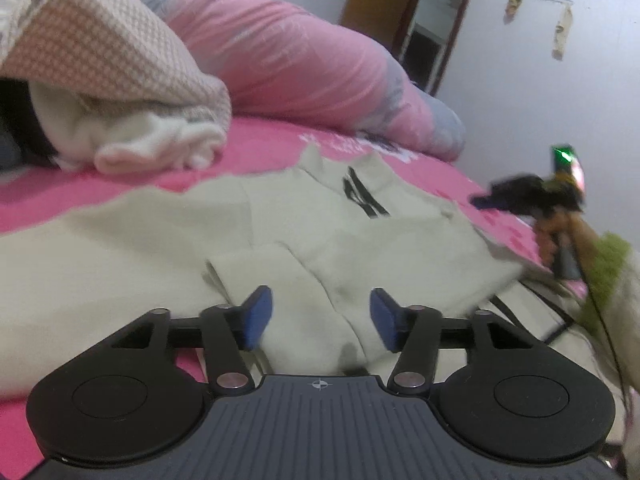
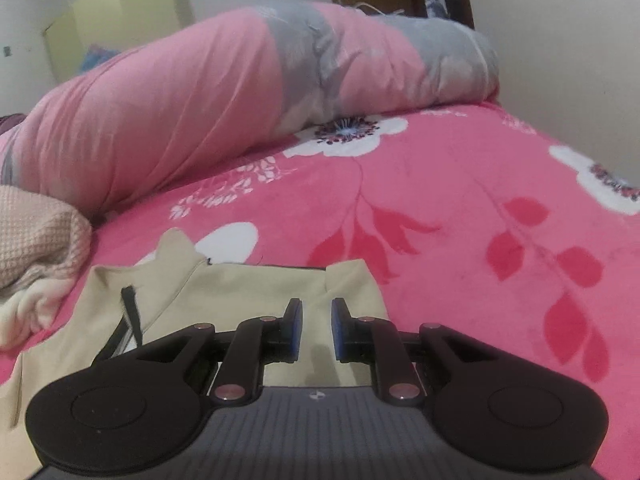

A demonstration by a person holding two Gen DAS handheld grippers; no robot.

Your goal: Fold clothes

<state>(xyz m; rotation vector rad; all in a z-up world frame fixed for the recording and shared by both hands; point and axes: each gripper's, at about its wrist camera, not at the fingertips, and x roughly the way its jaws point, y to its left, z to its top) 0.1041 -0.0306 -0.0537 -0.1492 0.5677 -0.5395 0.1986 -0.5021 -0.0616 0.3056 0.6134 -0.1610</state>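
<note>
Garment (image 1: 160, 232): cream, black stripes, spread on pink floral bed (image 2: 460, 200), near edge, partly folded.
Left tool (image 1: 320, 314): blue pads wide apart, above garment's fold, gripping nothing.
Right tool (image 2: 316, 328): narrow gap between pads, nothing pinched, over garment's right end.
Far side: pink duvet (image 2: 180, 100).
Left: checked blanket (image 1: 100, 52).
</note>
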